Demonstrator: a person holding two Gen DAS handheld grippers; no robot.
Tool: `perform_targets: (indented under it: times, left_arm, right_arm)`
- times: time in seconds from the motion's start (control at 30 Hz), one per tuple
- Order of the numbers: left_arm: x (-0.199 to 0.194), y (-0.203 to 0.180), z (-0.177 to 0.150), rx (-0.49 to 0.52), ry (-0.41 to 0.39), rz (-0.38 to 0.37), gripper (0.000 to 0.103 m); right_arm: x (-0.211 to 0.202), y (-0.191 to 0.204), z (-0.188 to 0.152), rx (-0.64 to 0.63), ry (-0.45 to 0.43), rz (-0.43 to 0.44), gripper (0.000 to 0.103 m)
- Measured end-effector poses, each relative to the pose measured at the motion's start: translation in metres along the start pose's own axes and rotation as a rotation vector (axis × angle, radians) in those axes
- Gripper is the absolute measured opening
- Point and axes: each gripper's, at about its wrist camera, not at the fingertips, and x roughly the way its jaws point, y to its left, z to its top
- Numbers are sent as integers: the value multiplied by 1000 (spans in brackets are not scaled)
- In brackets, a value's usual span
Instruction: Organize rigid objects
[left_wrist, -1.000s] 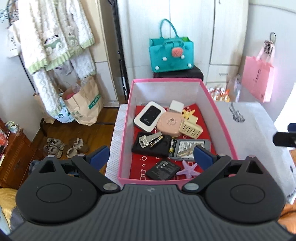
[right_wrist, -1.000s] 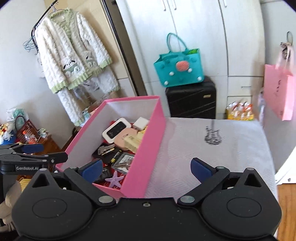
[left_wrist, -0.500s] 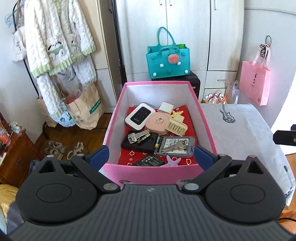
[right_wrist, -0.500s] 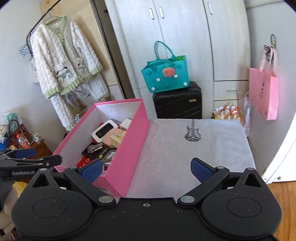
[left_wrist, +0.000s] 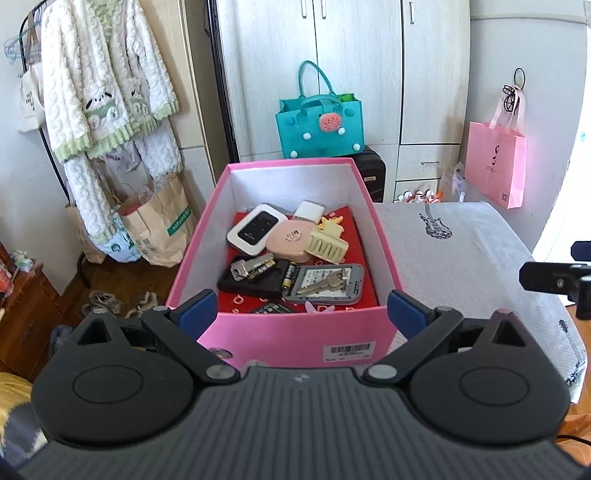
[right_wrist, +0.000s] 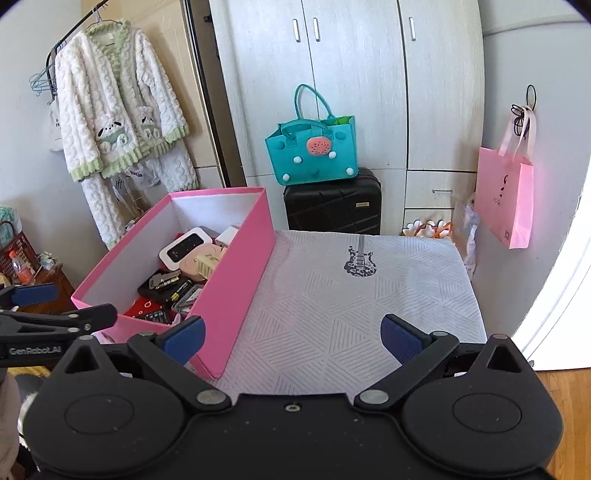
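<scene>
A pink box (left_wrist: 291, 334) (right_wrist: 236, 273) stands on the left of a table with a white patterned cloth (right_wrist: 354, 295). It holds several small rigid things: a white pocket router (left_wrist: 253, 229), a round pink case (left_wrist: 291, 240), a cream hair claw (left_wrist: 328, 247), keys on a grey phone (left_wrist: 323, 282), batteries (left_wrist: 290, 275) and a black pouch (left_wrist: 255, 282). My left gripper (left_wrist: 301, 312) is open and empty, in front of the box's near wall. My right gripper (right_wrist: 293, 338) is open and empty above the cloth, right of the box.
A black suitcase (right_wrist: 332, 203) with a teal bag (right_wrist: 314, 151) stands behind the table before white wardrobes. A pink bag (right_wrist: 506, 199) hangs at the right. A white robe (right_wrist: 114, 114) hangs at the left over paper bags (left_wrist: 159, 221) and shoes on the wooden floor.
Both grippers have drawn back and up from the box, so its near wall and barcode label now show. Both stayed open and empty. The box's contents have not moved.
</scene>
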Motion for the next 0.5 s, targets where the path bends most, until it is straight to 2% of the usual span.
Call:
perform_targets:
  times: [0.13, 0.5]
  left_arm:
    - [5, 2, -2, -33, 14, -23, 100]
    - [8, 3, -9, -49, 7, -16, 100]
  right_arm:
    - [-4, 3, -3, -9, -9, -9, 103]
    - [-4, -4, -10, 11, -22, -60, 103]
